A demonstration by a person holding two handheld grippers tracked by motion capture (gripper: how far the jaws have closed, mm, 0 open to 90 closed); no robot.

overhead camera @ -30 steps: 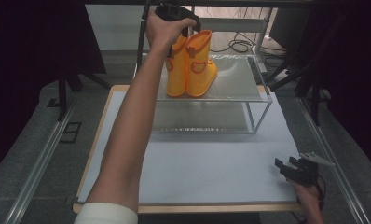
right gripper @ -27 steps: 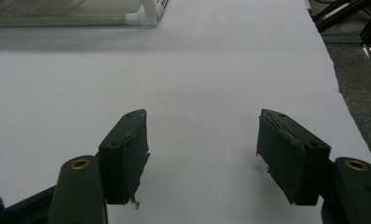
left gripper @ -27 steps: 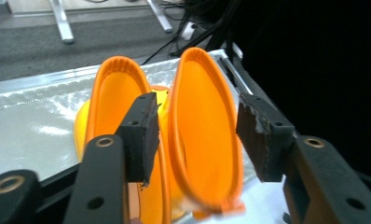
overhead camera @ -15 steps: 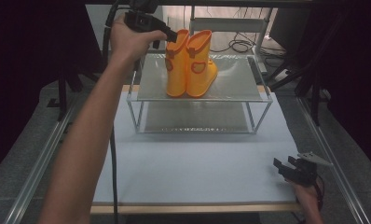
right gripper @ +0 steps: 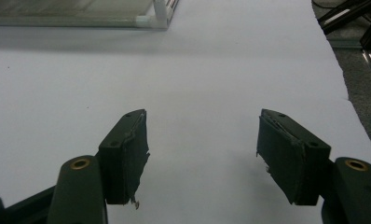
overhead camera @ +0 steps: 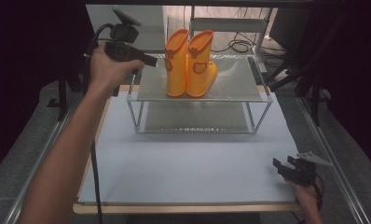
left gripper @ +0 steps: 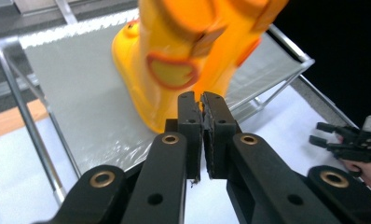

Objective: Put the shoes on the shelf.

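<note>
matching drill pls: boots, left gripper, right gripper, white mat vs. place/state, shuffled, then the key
Column 1
1. orange boots
2. left gripper
3. right gripper
4. white mat

Column 2
A. fingers wide apart, nothing between them, low over the near right of the mat
B. standing upright side by side on the top shelf of the metal rack
C. fingers shut together, nothing gripped, held off the left end of the rack
D. spread over the table, with the rack standing on it

Pairs: 1-B, 2-C, 3-A, 4-D
</note>
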